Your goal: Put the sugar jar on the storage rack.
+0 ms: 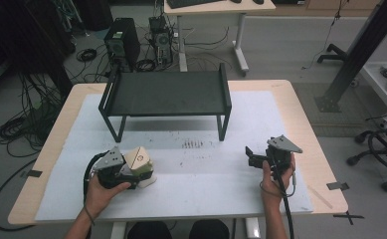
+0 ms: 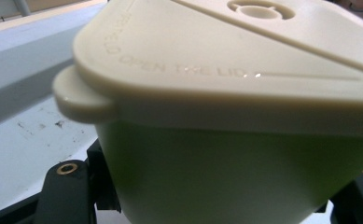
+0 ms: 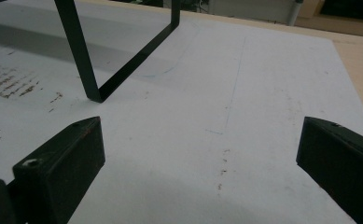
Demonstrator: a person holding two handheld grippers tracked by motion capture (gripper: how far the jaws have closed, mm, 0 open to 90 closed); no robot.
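My left gripper at the table's front left is shut on a small container with a cream lid and a pale green body. In the left gripper view the container stands very close, its lid embossed with lettering, and both black jaws press on its lower sides. My right gripper is held at the front right, pointing left, away from the container. In the right gripper view, the right gripper is open with nothing but the white mat between its jaws.
A black metal shelf stand stands across the back middle of the white mat, and its leg is near my right gripper. Dark scuff marks dot the mat. Computer towers, cables and a chair sit on the floor around the table.
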